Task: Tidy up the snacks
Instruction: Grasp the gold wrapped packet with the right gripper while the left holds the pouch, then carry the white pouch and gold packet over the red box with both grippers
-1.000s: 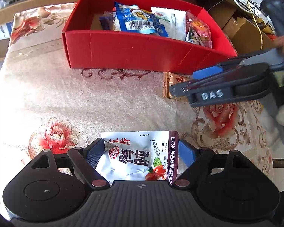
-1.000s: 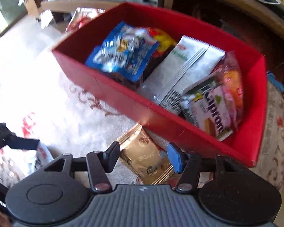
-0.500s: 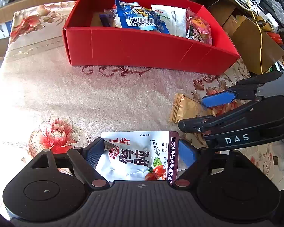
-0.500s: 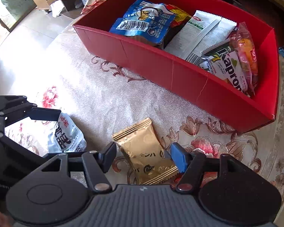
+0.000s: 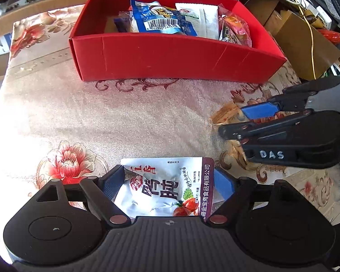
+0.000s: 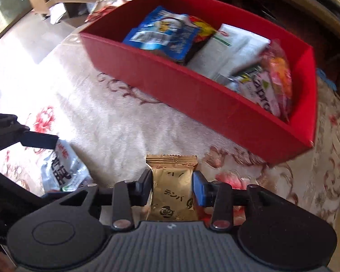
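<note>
Now the right gripper point(image 6: 172, 187) has pinched down on the gold packet point(image 6: 171, 195); half a second back its fingers stood wide with the packet loose between them. Both pads press the packet's sides, low centre of the right wrist frame. The packet now sits square to the gripper with its crimped end pointing up-frame; earlier it lay skewed. In the left wrist view the same gripper point(image 5: 234, 122) reaches in from the right edge and has shifted a little up the frame, gold packet point(image 5: 225, 115) blurred at its tips.

Left gripper point(image 5: 167, 181): no change. Fingers spread fairly wide on either side of the silver pouch point(image 5: 165, 188), bottom centre of its frame. Left pad looks to touch the pouch edge, right pad sits just beside it; can't tell if there's any squeeze. The pouch lies flat on the floral tablecloth point(image 5: 102, 117). In the right wrist view the pouch point(image 6: 61, 172) shows at lower left under the left gripper's finger.

Red box point(image 5: 170, 56) in the upper centre of the left frame, open top, standing on the cloth. Inside: blue bag point(image 5: 163, 20) with barcode up, white packet point(image 5: 204, 20) to its right, orange-pink pack point(image 5: 235, 29) against the right end wall, and a dark blue item point(image 5: 122, 21) at the left. The right wrist view shows the box point(image 6: 215, 104) running to the upper right, same contents but blurred.
</note>
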`<state>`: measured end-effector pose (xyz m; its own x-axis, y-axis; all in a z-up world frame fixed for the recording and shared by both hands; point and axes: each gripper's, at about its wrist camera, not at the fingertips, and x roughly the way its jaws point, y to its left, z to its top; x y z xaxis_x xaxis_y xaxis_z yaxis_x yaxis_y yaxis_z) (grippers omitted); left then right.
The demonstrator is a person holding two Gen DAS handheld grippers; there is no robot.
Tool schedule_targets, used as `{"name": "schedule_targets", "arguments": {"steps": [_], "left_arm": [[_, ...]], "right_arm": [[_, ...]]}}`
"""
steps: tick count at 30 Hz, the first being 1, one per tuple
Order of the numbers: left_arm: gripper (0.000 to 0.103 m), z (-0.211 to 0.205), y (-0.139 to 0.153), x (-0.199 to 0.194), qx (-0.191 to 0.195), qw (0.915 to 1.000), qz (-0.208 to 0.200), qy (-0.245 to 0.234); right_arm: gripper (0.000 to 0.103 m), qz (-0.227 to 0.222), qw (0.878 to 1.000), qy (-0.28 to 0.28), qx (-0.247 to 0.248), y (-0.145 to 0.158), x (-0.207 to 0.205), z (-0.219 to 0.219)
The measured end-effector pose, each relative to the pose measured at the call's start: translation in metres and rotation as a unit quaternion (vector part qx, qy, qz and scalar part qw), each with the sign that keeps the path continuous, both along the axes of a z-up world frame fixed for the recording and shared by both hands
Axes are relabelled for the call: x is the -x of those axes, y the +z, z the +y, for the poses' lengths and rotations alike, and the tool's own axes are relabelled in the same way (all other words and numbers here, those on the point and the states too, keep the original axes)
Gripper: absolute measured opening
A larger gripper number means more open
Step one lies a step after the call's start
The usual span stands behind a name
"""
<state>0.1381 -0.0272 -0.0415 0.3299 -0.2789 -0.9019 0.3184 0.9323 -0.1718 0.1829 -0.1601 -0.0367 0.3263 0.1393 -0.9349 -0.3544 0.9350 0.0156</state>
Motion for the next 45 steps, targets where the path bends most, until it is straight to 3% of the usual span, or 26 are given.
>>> {"name": "schedule_targets", "arguments": {"steps": [8,17,45], "left_arm": [[0.087,-0.003,0.007,0.000,0.006,0.9999,-0.011,-0.002],[0.087,-0.007,0.019,-0.002,0.018,0.9992,-0.035,0.006],[0.087,-0.023,0.069,-0.044,0.018,0.9921,-0.117,0.041]], "right_arm": [[0.037,-0.007,1.000,-0.025,-0.012,0.012,0.014,-0.017],[0.037,-0.044,0.997,-0.055,-0.037,0.041,0.020,-0.027],[0.037,-0.117,0.987,-0.089,-0.059,0.083,0.000,-0.043]]}}
